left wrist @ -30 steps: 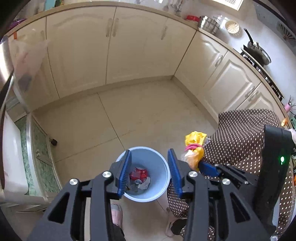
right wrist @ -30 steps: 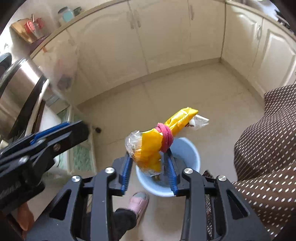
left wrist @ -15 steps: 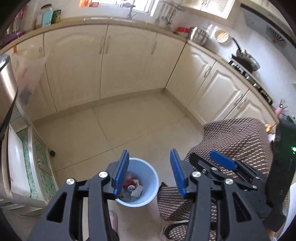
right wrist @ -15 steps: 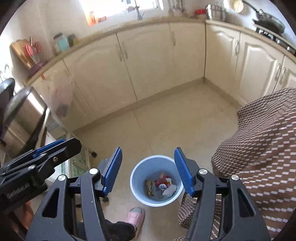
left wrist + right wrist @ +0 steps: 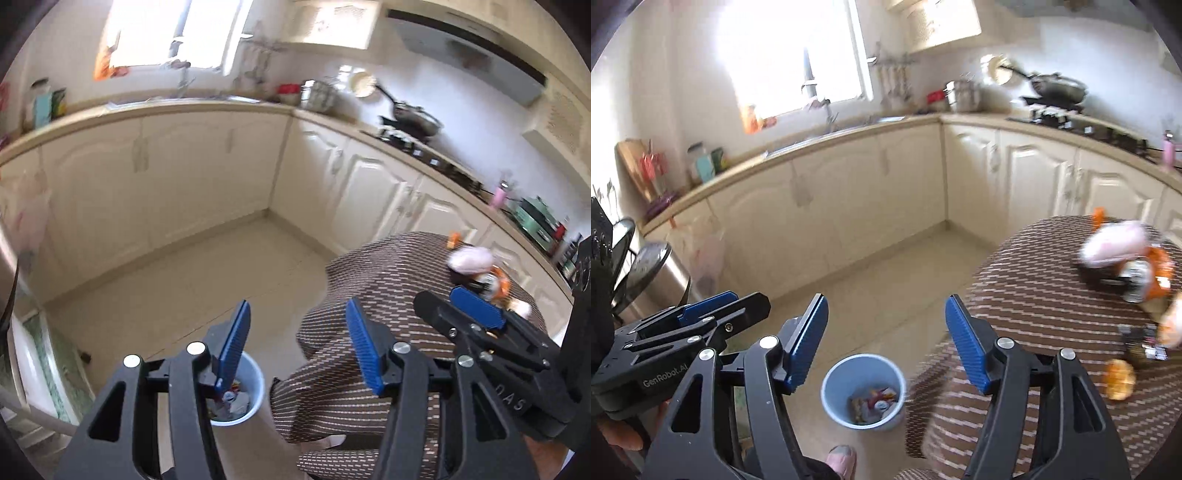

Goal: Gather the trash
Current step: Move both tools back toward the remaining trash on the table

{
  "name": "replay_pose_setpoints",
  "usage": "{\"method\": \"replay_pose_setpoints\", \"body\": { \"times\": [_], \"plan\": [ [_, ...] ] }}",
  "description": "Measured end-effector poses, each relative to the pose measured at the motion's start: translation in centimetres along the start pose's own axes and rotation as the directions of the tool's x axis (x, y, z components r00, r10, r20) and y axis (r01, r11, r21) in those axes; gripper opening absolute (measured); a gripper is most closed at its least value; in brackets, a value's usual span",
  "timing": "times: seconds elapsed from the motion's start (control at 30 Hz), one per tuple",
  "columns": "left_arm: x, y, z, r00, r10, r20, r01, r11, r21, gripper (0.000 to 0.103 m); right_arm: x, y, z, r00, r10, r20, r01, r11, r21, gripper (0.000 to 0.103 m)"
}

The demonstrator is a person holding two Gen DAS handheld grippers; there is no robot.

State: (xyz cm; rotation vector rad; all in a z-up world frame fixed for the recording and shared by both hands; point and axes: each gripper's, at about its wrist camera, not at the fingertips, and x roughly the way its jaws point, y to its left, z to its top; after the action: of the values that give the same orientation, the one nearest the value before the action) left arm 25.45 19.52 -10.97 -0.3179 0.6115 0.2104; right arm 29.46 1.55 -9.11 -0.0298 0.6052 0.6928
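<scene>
With both your left claw [image 5: 297, 345] and right claw [image 5: 886, 341] empty and their jaws opening, pinch the light, crinkly wrappers [image 5: 1123, 273] on the bench [image 5: 1034, 266] by a bunched edge.

cream cabinets [image 5: 849, 206], tiled floor [image 5: 886, 295] (bright window [image 5: 790, 62]).

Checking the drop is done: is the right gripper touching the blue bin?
Apart. The right wrist view shows the right gripper, jaws opening and empty, well above the blue bin on the floor.

Litter [image 5: 1123, 266] on the tablecloth [image 5: 1034, 288] is too blurred to identify.
</scene>
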Motion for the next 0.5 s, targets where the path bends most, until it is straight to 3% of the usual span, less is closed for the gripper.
{"method": "replay_pose_setpoints", "body": {
  "times": [0.27,0.5],
  "plan": [
    [-0.8,-10.2,-0.7,0.991,-0.131,-0.016,0.132,0.981,0.140,0.060,-7.9,-8.8,-1.1,0.986,-0.144,0.084,0.134,0.985,0.110,0.074],
    [2.4,-18.1,-2.3,0.964,-0.230,-0.132,0.256,0.936,0.240,0.068,-12.2,-17.2,-3.6,0.954,-0.293,0.067,0.269,0.931,0.245,0.078]
  ]
}}
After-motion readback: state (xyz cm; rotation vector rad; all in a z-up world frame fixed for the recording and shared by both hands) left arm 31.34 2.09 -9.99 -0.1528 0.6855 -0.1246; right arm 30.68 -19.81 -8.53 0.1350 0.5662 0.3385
